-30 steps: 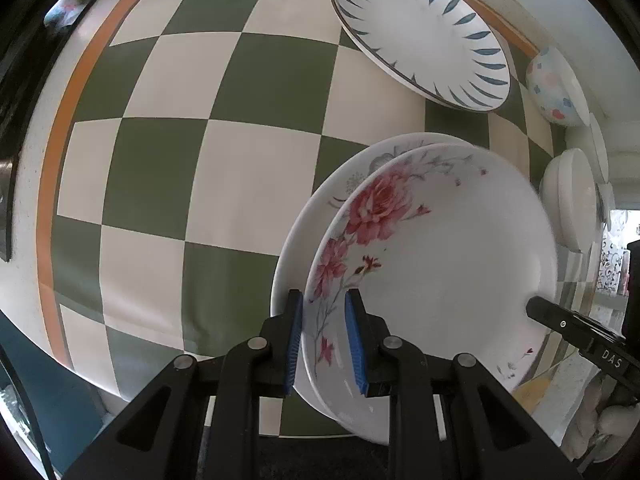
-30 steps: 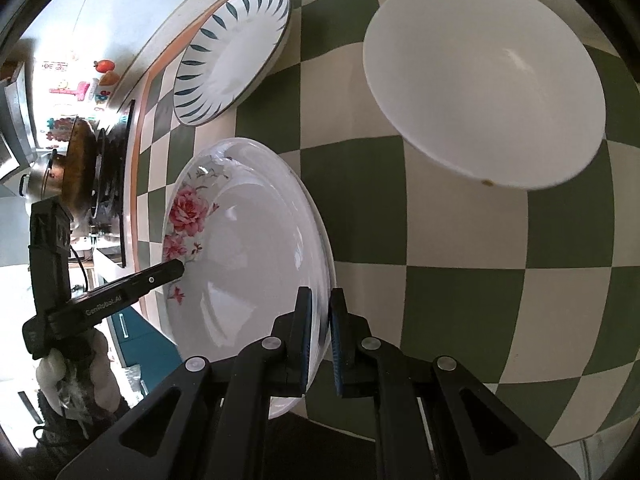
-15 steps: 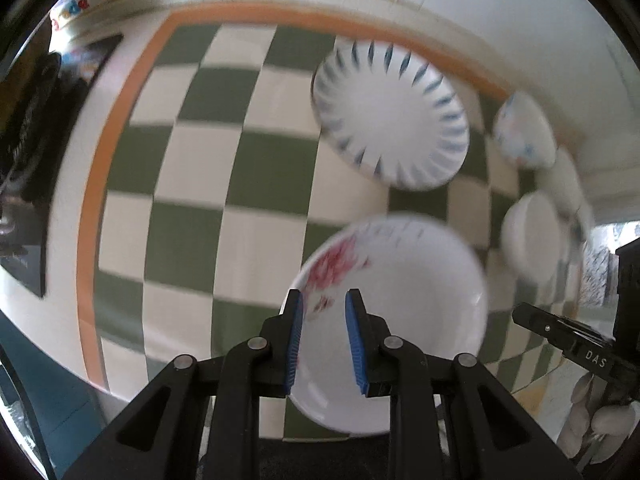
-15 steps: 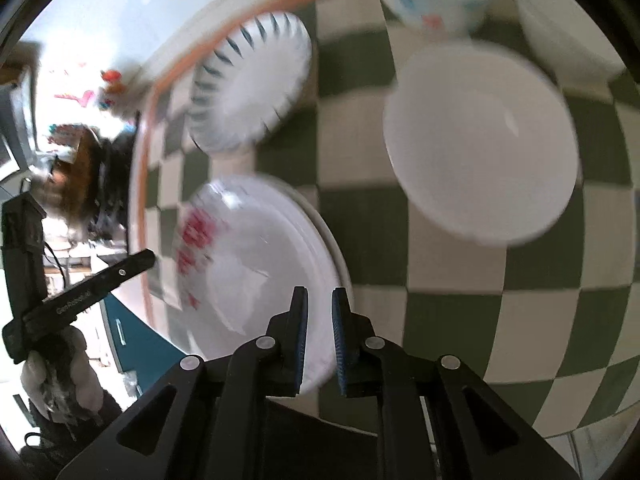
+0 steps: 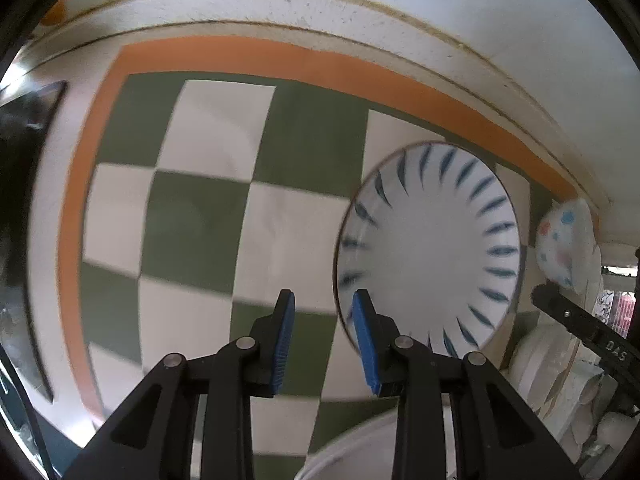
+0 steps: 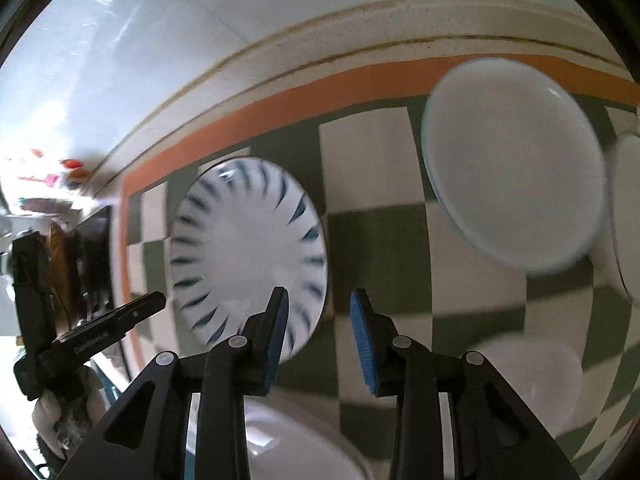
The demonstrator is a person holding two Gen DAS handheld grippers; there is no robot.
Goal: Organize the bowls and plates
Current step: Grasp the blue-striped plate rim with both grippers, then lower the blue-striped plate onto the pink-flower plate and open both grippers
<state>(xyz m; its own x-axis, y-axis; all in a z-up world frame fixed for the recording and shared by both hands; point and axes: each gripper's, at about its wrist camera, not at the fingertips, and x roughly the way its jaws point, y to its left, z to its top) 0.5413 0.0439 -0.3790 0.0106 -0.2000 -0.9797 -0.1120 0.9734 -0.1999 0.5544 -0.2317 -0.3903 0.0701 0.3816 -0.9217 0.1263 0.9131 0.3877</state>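
Left wrist: left tool (image 5: 323, 312) gapes wide, empty, beside the blue-striped plate (image 5: 430, 248); right tool (image 6: 319, 312) likewise wide, over the table (image 6: 376, 236).

I see the bench (image 5: 208, 216) covered in a green-and-cream checker pattern, with an orange band along its far and left edges and a speckled off-white border beyond that. Striped plate (image 5: 430, 252) is white with dark blue dashes radiating around the rim; same plate (image 6: 248, 256) in the right view. Small bowl (image 5: 564, 240) at far right is white with blue and pink spots. Plain bowl (image 6: 516, 168) reads white with a thin pale-blue rim. Near stacked plates (image 6: 296, 444) are plain white here. Both claws are black with blue ribbed pads: left claw (image 5: 323, 336), right claw (image 6: 319, 336).
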